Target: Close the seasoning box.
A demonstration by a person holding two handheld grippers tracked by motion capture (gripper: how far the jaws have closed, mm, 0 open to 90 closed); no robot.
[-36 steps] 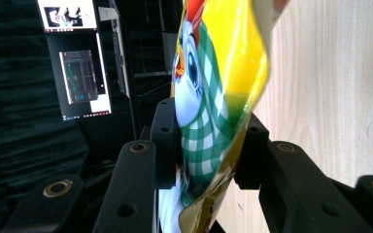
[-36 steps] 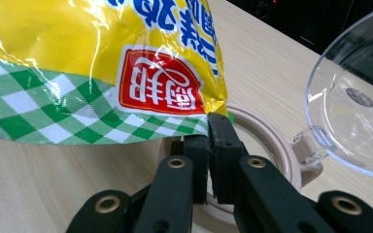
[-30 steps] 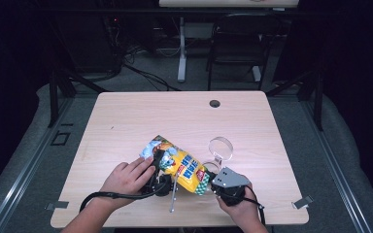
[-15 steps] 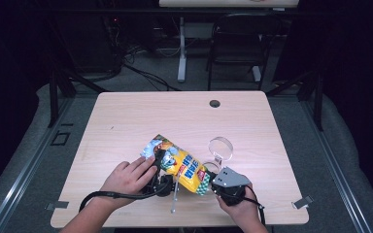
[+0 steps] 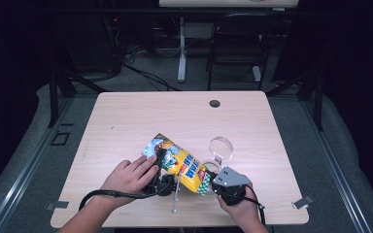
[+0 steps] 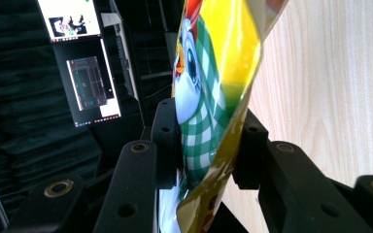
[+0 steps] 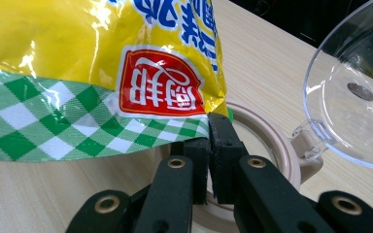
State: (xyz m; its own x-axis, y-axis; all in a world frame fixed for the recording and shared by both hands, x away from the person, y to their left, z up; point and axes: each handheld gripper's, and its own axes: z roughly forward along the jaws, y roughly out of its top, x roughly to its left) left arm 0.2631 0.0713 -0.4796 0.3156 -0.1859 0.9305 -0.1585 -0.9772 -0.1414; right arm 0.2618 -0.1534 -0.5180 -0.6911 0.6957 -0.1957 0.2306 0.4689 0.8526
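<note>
A pale wooden table [image 5: 126,126] (dark grommet [image 5: 214,103]) bears a clear-lidded container [image 5: 219,154].

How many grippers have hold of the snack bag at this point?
2. The left gripper clamps the snack bag at one end; the right gripper pinches the checkered corner at the other end.

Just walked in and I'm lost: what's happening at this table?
A person holds a yellow snack bag between two tools above a wooden table. The left tool clamps one end, the right tool pinches the green-checkered corner. Right beside the bag sits a round beige container with its clear lid flipped open.
</note>
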